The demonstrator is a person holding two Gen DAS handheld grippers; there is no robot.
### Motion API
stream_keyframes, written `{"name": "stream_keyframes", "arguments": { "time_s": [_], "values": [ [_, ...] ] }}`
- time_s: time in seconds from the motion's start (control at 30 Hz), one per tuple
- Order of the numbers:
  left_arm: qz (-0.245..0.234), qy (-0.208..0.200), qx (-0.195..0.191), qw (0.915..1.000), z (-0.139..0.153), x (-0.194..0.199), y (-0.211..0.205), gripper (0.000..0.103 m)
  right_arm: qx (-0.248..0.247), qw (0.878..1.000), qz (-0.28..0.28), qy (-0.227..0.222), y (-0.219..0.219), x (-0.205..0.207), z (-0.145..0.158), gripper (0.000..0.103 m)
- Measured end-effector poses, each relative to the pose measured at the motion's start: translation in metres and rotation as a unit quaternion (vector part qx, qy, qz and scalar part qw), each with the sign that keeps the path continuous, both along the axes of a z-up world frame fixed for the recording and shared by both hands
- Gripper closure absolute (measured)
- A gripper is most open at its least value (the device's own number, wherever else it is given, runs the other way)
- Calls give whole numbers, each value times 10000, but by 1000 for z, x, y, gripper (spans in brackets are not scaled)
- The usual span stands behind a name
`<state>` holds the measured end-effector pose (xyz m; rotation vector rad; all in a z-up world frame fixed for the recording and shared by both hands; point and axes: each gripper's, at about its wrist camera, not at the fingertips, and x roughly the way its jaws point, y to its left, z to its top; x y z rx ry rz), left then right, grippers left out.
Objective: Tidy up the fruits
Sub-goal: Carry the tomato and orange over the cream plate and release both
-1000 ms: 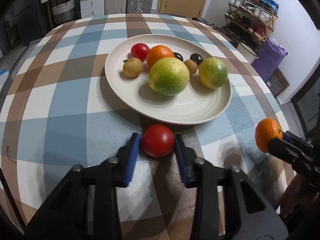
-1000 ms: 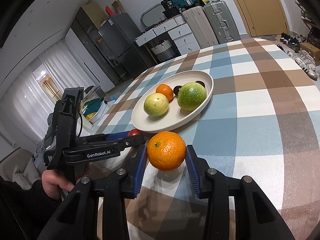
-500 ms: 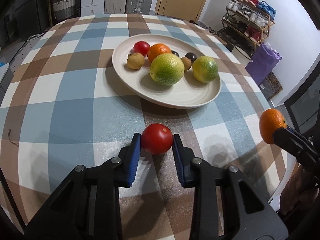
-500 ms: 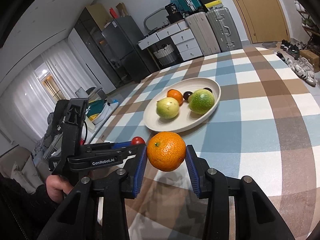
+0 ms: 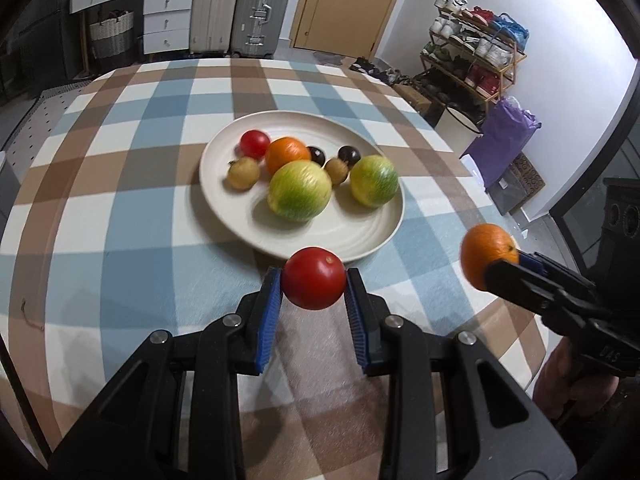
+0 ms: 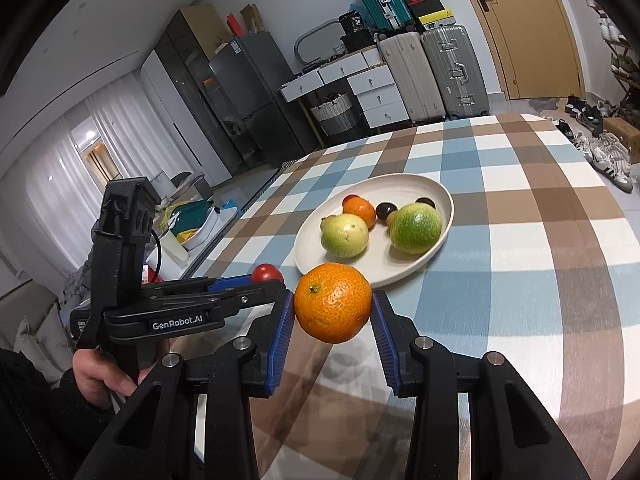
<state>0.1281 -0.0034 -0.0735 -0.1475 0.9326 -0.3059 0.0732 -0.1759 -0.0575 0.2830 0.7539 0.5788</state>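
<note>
Jaws, left: closed on the red tomato [image 5: 313,278], which sits between the two blue pads [image 5: 269,316] near their tips; the left gripper [image 5: 313,280] carries it clear of the cloth.
Jaws, right: closed on the orange mandarin [image 6: 333,308], gripped at its sides by the blue pads [image 6: 280,340], stem end facing the camera; the right gripper [image 6: 333,310] holds it above the worktop.
Tomato position: just short of the plate's near rim in the left wrist view, overlapping the rim in the picture; whether it is over the plate or in front of it I cannot tell.
Mandarin position: in the right wrist view, in front of the plate's near edge; in the left wrist view it shows to the right of the plate, near the worktop's edge.
Plate [image 5: 224,208]: cream, round, on the checked cloth of the worktop [image 5: 120,220].
Plate contents: two large green-yellow citrus fruits [image 5: 300,196], an orange [image 5: 287,154], a small red tomato [image 5: 255,143], two brown round fruits [image 5: 243,173], two dark round fruits [image 5: 349,155], all grouped toward the far half.
Grippers relative to each other: side by side, the left one's tips just left of the mandarin in the right wrist view.
Room: suitcases [image 5: 260,12] and a shoe rack [image 5: 476,56] stand beyond the worktop.
</note>
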Motion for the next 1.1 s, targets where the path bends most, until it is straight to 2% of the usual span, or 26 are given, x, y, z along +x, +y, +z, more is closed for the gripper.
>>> {"name": "stream_keyframes", "arguments": {
  "time_s": [0.5,0.77,1.1],
  "values": [
    [-333,261,-239,9988,-9,56,-31,74,54,9995,-81,297,-1,67,-4,64],
    [-498,335,-235,9979,-12,79,-43,74,47,9988,-235,434,-3,111,4,64],
    [-710,426,-124,9965,-17,99,-53,74,34,9974,-358,631,-1,164,-2,63]
  ]
}}
